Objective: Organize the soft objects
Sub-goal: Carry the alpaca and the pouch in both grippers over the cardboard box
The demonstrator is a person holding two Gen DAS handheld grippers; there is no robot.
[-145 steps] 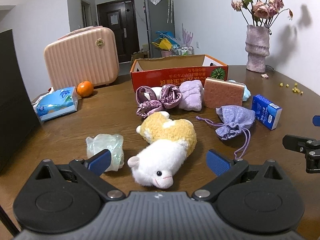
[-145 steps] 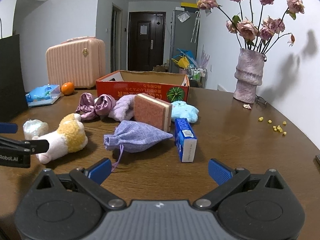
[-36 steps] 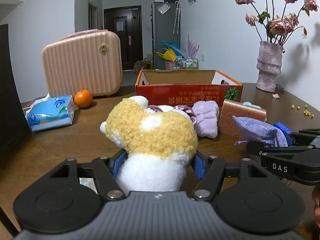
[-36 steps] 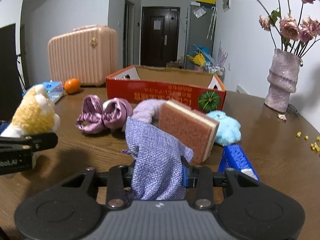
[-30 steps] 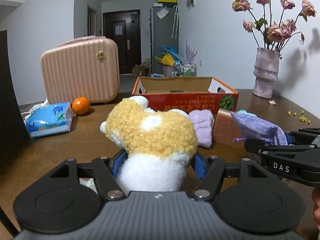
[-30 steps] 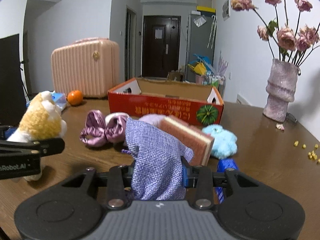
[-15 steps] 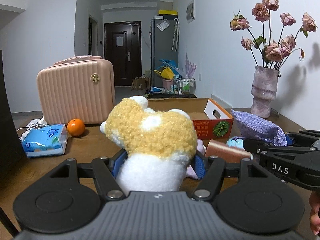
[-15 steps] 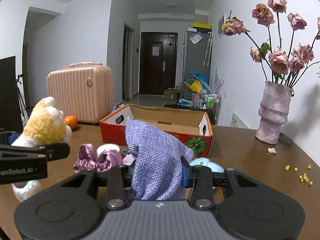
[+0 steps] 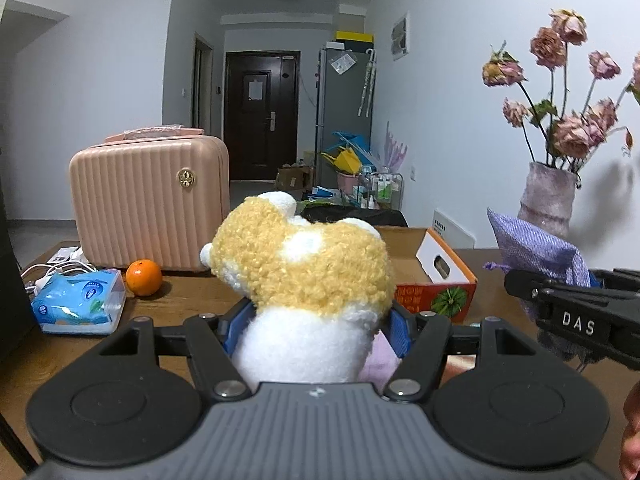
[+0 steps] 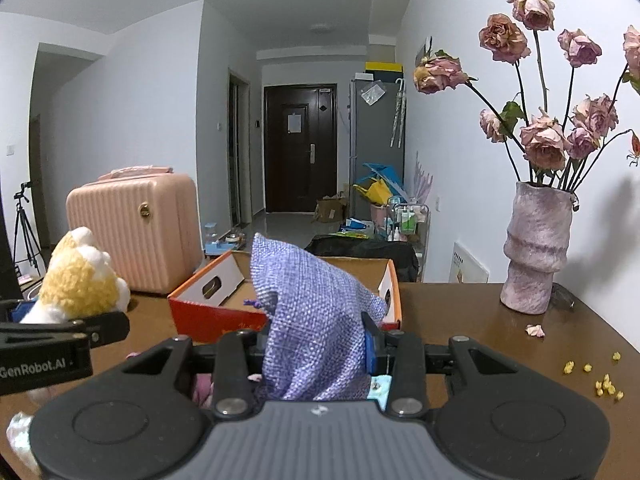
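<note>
My left gripper [image 9: 316,330] is shut on a yellow-and-white plush toy [image 9: 304,280], held up above the table. My right gripper [image 10: 316,346] is shut on a lilac drawstring pouch [image 10: 312,312], also lifted. Each shows in the other's view: the pouch [image 9: 536,248] at the right, the plush toy [image 10: 76,284] at the left. Ahead stands an open red cardboard box [image 10: 216,312] [image 9: 444,284], its inside bare where visible. A pale purple soft item [image 9: 378,362] lies low behind the left fingers.
A pink ribbed case [image 9: 148,204], an orange [image 9: 144,278] and a blue tissue pack [image 9: 78,302] stand at the left. A vase of dried roses [image 10: 536,256] is at the right, with yellow crumbs [image 10: 600,380] on the brown table [image 10: 480,320].
Both grippers have risen and moved toward the box with their loads still gripped. The box interior has come into view, and the soft items lying on the table have dropped below the fingers.
</note>
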